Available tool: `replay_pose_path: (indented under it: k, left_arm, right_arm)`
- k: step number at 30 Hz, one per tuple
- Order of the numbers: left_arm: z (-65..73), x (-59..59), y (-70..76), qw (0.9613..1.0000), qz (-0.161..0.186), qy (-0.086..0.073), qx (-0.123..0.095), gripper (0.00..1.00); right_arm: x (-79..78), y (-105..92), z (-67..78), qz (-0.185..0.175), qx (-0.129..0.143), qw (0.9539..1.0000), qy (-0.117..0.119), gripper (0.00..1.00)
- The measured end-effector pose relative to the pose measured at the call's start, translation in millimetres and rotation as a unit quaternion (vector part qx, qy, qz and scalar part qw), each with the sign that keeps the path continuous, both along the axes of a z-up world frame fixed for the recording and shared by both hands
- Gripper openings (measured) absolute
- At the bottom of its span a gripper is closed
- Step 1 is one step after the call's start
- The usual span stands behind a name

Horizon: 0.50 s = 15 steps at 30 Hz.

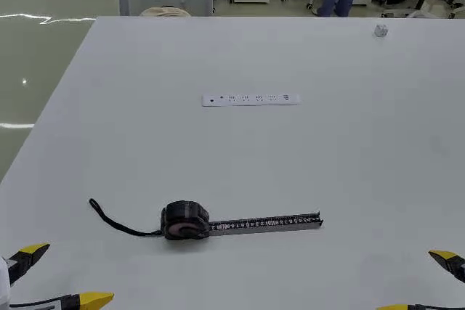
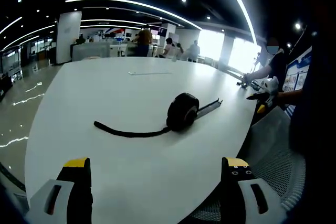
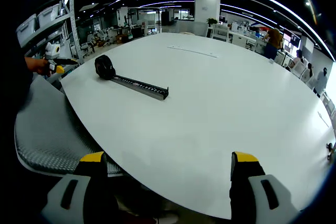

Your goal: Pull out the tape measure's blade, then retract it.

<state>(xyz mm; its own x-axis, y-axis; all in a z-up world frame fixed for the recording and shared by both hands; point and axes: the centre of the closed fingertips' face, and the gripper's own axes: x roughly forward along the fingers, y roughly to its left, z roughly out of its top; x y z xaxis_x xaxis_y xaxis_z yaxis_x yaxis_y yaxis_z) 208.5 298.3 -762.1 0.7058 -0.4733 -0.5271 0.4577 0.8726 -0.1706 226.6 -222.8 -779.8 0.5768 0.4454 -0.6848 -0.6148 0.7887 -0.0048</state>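
On the white table (image 1: 305, 157), toward its near edge, the tape measure (image 1: 185, 221) rests with its blade (image 1: 265, 223) drawn out to the right and lying flat on the surface. A black strap (image 1: 112, 218) trails off the case to the left. The left gripper (image 2: 156, 163) is by the near edge, left of the tape measure and apart from it, its yellow-tipped jaws spread wide with nothing between them. The right gripper (image 3: 168, 157) is by the near edge on the right, well apart from the blade's end hook, with its jaws likewise wide open and empty. A white power strip (image 1: 251, 99) lies farther back at mid-table, and a small pale object (image 1: 381, 30) sits near the far right edge.
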Motion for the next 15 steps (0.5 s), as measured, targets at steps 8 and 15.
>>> replay_pose_path:
  k: [8,15]
  left_arm:
    - [3.0,0.1,-6.2,1.0,0.001,-0.003,-0.005,1.0]
    - [11.6,6.7,-9.4,0.9999,-0.001,-0.013,-0.006,1.0]
  right_arm:
    - [6.2,5.3,6.6,0.003,0.002,0.9999,-0.009,1.0]
    - [1.3,1.9,4.3,0.003,-0.001,1.0,-0.005,1.0]
